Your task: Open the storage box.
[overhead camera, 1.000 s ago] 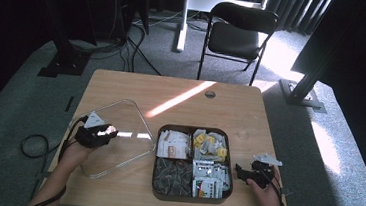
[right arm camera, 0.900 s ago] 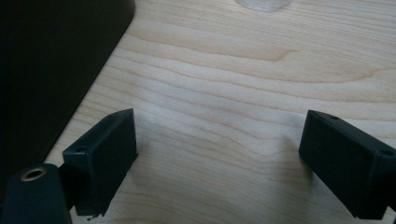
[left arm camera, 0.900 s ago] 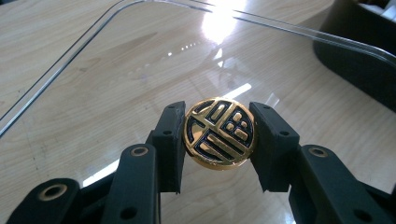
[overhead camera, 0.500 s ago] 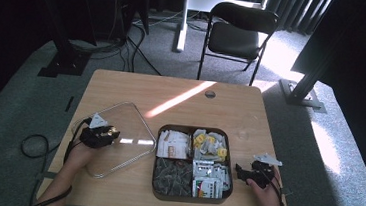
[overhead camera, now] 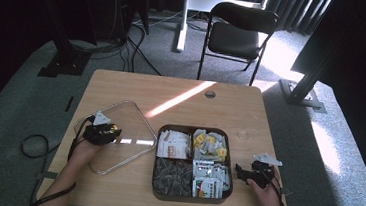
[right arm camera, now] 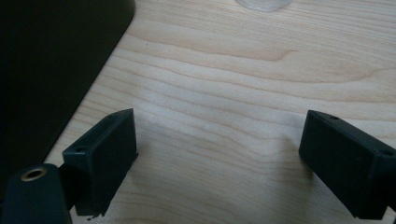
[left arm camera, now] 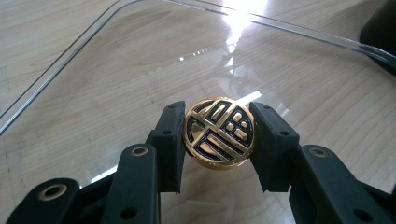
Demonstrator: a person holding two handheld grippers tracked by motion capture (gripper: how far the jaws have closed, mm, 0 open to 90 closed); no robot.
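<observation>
A clear plastic lid (overhead camera: pixel 134 121) lies flat on the left half of the wooden table. My left gripper (overhead camera: pixel 113 129) hovers low over it, shut on a round gold-and-black knob (left arm camera: pixel 219 133) that sits squeezed between its two black pads (left arm camera: pixel 170 140). The lid's rim (left arm camera: pixel 60 70) runs across the top and left of the left gripper view. To the right of the black compartment tray (overhead camera: pixel 231 160), my right gripper (overhead camera: pixel 240 171) rests low by the table with its jaws wide open. Nothing lies between its pads (right arm camera: pixel 109 149), just bare wood.
The tray's compartments hold white packets (overhead camera: pixel 173 144), yellow-and-white pieces (overhead camera: pixel 209 141), dark items (overhead camera: pixel 172 173) and white-and-green packs (overhead camera: pixel 209 178). The tray's dark wall (right arm camera: pixel 51 60) stands close on the left of the right gripper view. A chair (overhead camera: pixel 237 35) stands behind the table.
My left gripper, with the knob in it, has sunk toward the lid and shifted slightly. The right gripper has stayed where it was.
</observation>
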